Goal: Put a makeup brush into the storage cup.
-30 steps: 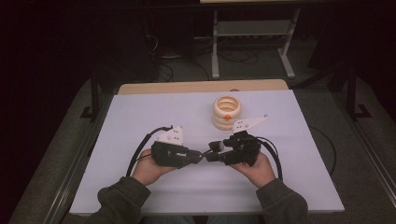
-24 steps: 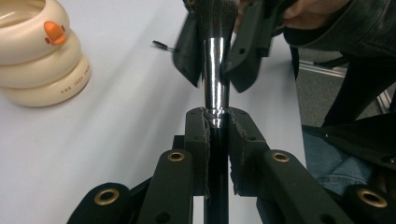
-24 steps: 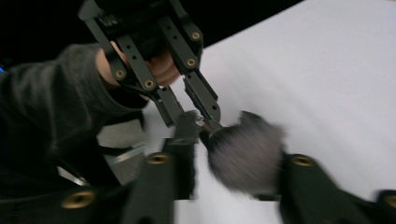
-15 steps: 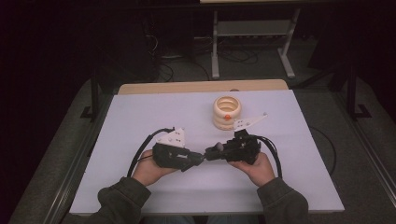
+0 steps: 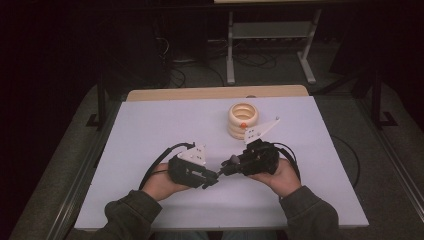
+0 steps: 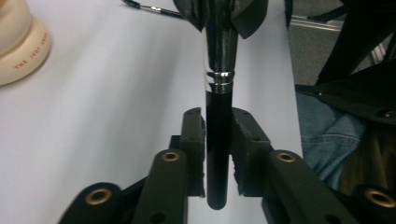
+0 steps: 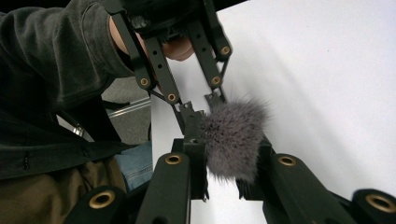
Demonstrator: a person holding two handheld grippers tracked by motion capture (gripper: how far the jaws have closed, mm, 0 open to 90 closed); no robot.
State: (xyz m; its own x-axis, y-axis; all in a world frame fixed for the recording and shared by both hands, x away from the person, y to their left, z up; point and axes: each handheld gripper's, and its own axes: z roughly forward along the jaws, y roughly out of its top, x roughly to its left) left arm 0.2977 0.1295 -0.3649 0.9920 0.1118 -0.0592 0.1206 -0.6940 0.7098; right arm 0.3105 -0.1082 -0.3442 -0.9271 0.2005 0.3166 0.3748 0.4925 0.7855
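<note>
1. Writing: red capital letters run along the base of the cream ring stack (image 6: 18, 42) in the left claw view; they are too small to read with certainty.
2. The stack (image 5: 242, 119) is a tower of rounded, pale rings, smooth and matte, with a small orange dot on its side. It stands on the far part of the desk (image 5: 150, 125), well apart from the hands.
3. The brush (image 6: 218, 116) has a glossy black round handle, a shiny chrome ferrule with ridged bands, and a fluffy grey tuft (image 7: 233, 140) of fine bristles.
4. The left claw (image 6: 218, 140) pinches the black handle between its ribbed black pads; the handle's end sticks out toward the camera.
5. The right claw (image 7: 224, 158) sits either side of the tuft; its jaws press the bristles, near the ferrule.
6. In the high view both claws, left (image 5: 212, 179) and right (image 5: 227, 165), meet tip to tip above the desk's near middle, the brush bridging them.
7. The desk is covered by a plain white sheet, with a wooden edge at the far side.
</note>
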